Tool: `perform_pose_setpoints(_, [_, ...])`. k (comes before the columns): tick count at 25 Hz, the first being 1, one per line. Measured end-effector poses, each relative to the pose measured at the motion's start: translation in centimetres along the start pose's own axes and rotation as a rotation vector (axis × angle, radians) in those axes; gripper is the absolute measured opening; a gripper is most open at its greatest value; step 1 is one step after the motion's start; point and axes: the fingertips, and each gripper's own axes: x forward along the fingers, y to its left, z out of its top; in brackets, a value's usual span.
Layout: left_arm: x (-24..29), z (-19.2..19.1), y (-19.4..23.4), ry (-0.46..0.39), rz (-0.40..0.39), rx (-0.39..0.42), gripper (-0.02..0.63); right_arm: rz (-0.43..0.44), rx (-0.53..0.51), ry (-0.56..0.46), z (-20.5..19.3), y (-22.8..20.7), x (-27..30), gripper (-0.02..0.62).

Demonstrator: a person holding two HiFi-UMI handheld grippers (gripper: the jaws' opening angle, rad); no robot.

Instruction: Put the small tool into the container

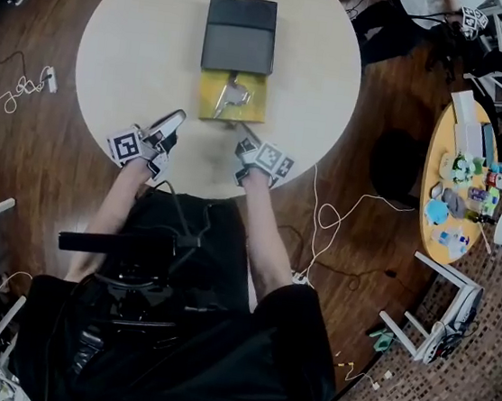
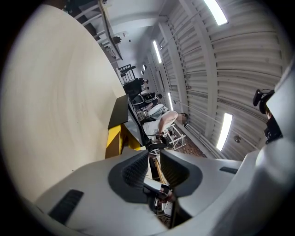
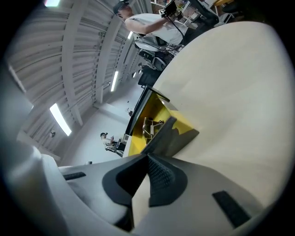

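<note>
On the far half of the round cream tabletop (image 1: 144, 37) lies a rectangular container. Its dark grey lidded section (image 1: 240, 35) is on the far side and its open yellow tray (image 1: 212, 86) on the near side. The small silvery metal tool (image 1: 232, 96) lies inside the yellow tray, about at its middle, and no gripper touches it.

Both bare forearms reach from the near edge of the table. The left forearm (image 1: 113, 214) angles towards the far right and the right forearm (image 1: 262, 224) runs almost straight away.

The left gripper (image 1: 172, 122) sits over the near left part of the table, pointing at the container but well short of it. In the left gripper view its jaws (image 2: 153, 154) stand a narrow gap apart with nothing between them. The yellow tray (image 2: 113, 140) shows beyond them.

The right gripper (image 1: 245, 142) is just near of the tray's near edge, tilted slightly down. In the right gripper view its ribbed pads (image 3: 147, 159) meet with nothing between them. The tool (image 3: 150, 126) shows inside the tray (image 3: 156, 115) just ahead. Whether the jaw tips touch the tray's edge cannot be told.
</note>
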Motion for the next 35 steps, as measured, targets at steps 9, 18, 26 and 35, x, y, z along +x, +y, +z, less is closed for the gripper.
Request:
perform_pose_setpoints(9, [0.4, 0.1, -0.2, -0.003, 0.008, 0.015, 0.088, 0.017, 0.009, -0.010, 1.5, 0.0, 1.4, -0.020])
perform_pose_setpoints(18, [0.4, 0.4, -0.6, -0.033, 0.012, 0.032, 0.087, 0.036, 0.012, -0.011, 3.4, 0.0, 2.5, -0.020])
perform_pose_setpoints(26, [-0.5, 0.9, -0.1, -0.054, 0.035, 0.014, 0.087, 0.049, 0.020, -0.024, 3.9, 0.5, 3.8, -0.020])
perform_pose_setpoints(35, [-1.0, 1.1, 0.0, -0.072, 0.046, 0.011, 0.088, 0.043, 0.013, -0.022, 5.8, 0.6, 5.6, -0.020])
